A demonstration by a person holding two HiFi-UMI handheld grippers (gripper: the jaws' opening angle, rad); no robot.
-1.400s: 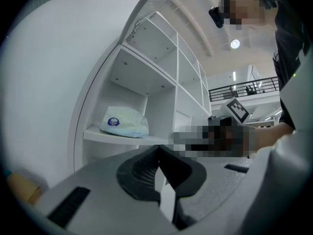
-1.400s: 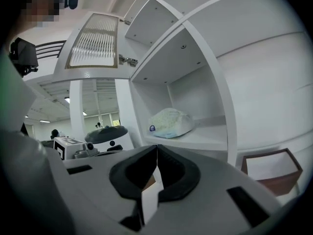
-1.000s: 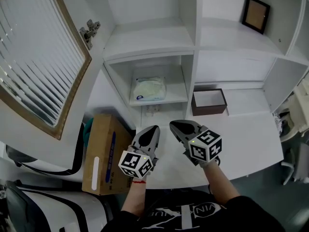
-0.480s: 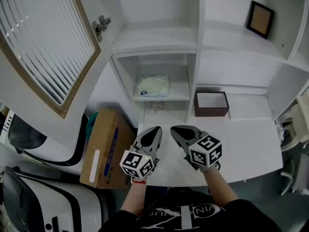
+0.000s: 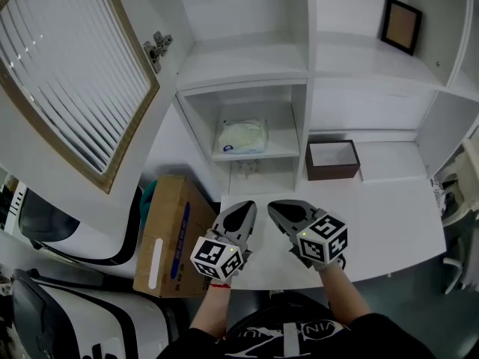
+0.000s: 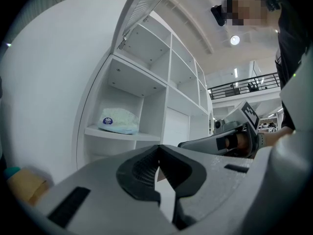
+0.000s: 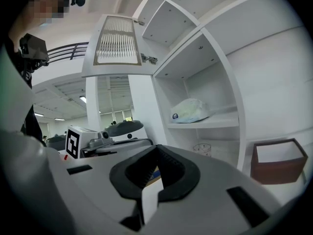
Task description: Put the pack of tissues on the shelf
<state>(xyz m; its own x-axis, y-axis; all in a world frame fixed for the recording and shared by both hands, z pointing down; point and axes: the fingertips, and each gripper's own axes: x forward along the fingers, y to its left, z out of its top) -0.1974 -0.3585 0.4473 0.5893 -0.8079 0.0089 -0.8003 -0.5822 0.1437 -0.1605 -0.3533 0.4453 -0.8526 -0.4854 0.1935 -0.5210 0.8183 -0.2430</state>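
Observation:
The pack of tissues [image 5: 242, 136], pale with a blue round label, lies on the middle shelf [image 5: 247, 153] of the white cubby; it also shows in the left gripper view [image 6: 119, 121] and the right gripper view [image 7: 190, 111]. My left gripper [image 5: 243, 212] and right gripper [image 5: 283, 209] hover side by side over the white table [image 5: 389, 223] near its front edge, well short of the cubby. Both are shut with nothing between the jaws, as the left gripper [image 6: 158, 148] and the right gripper [image 7: 156, 148] each show in their own views.
An open brown box [image 5: 332, 160] stands on the table right of the cubby. A cardboard box [image 5: 171, 234] sits on the floor at the left. The slatted cabinet door [image 5: 75, 88] hangs open at upper left. A picture frame [image 5: 397, 25] leans on a high shelf.
The right gripper has drifted slightly back from the shelves. Both grippers stay shut and empty, and the tissues have not moved. The head view has shifted a little.

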